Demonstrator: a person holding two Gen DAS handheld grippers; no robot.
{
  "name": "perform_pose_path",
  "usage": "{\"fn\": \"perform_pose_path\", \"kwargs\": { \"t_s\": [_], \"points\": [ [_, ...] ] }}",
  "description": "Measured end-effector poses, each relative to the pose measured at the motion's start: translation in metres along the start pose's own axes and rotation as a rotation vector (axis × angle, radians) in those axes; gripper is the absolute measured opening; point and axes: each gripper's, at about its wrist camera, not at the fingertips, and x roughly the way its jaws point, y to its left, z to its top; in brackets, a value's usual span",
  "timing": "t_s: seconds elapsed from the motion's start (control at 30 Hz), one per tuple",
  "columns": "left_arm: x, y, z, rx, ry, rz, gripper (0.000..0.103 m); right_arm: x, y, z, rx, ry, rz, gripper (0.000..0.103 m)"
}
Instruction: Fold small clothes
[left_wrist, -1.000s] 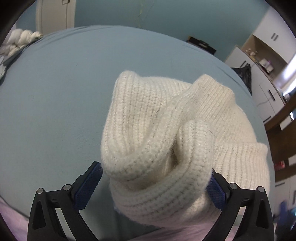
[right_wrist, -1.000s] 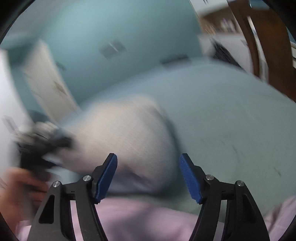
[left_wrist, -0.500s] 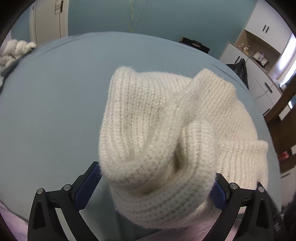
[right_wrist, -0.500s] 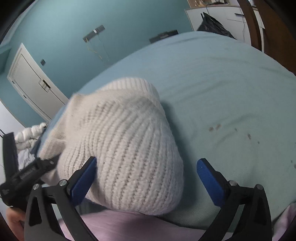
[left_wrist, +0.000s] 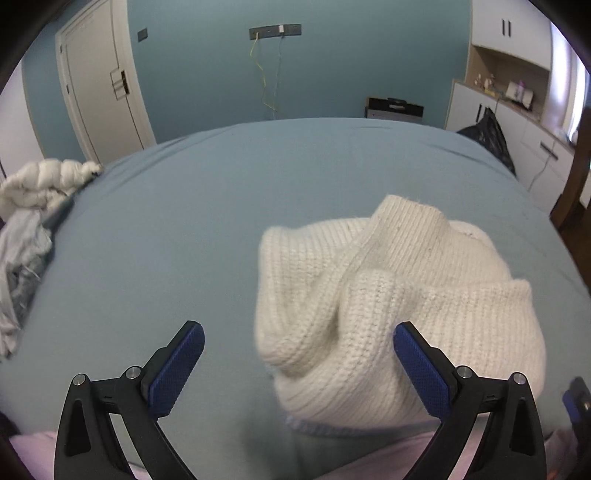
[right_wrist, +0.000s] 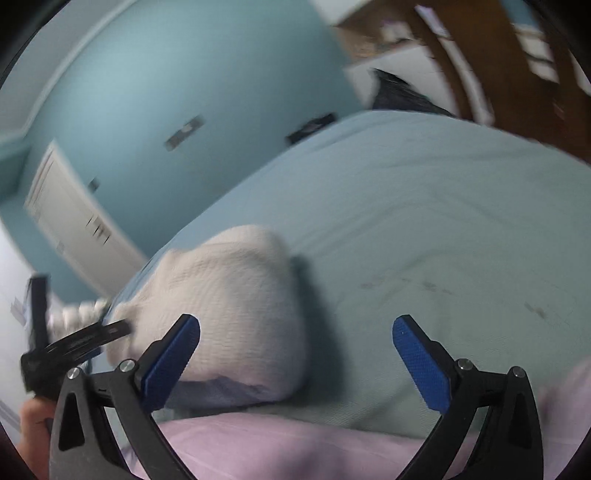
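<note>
Both grippers have pulled back off the sweater on the bed: left gripper and right gripper gape wide, holding nothing, the right's jaws just opened.

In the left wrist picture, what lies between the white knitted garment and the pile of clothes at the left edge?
Only bare blue sheet separates the knitted garment from the clothes pile; the left wrist view shows it.

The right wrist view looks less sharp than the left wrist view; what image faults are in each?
Right wrist view: motion blur smears the white knit garment, door and wall, while the right gripper stays sharp. Left wrist view: mostly sharp, slight softness on the garment's near-left edge; fisheye bulges the blue bed sheet; window glare at upper right.
</note>
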Motion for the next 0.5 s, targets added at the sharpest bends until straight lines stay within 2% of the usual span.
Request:
{"fn": "perform_pose_path", "kwargs": {
  "t_s": [0.17,0.23,0.33,0.43,0.5],
  "points": [
    [-0.024,0.018,0.003,0.036,-0.037,0.006,0.103,0.028,-0.036,-0.005,0.189,0.128,-0.038,0.102],
    [-0.021,0.021,0.007,0.033,-0.04,0.019,0.103,0.027,-0.033,-0.004,0.179,0.129,-0.049,0.102],
    [-0.011,0.039,0.008,0.012,-0.002,0.026,0.103,0.021,-0.02,-0.003,0.114,0.111,-0.051,0.102],
    [0.003,0.053,0.01,-0.016,0.019,-0.037,0.103,0.024,-0.011,-0.008,0.058,0.107,-0.051,0.102],
    [0.019,0.064,0.015,-0.076,0.052,-0.074,0.103,0.038,-0.007,-0.014,0.029,0.141,-0.062,0.102]
  ]
}}
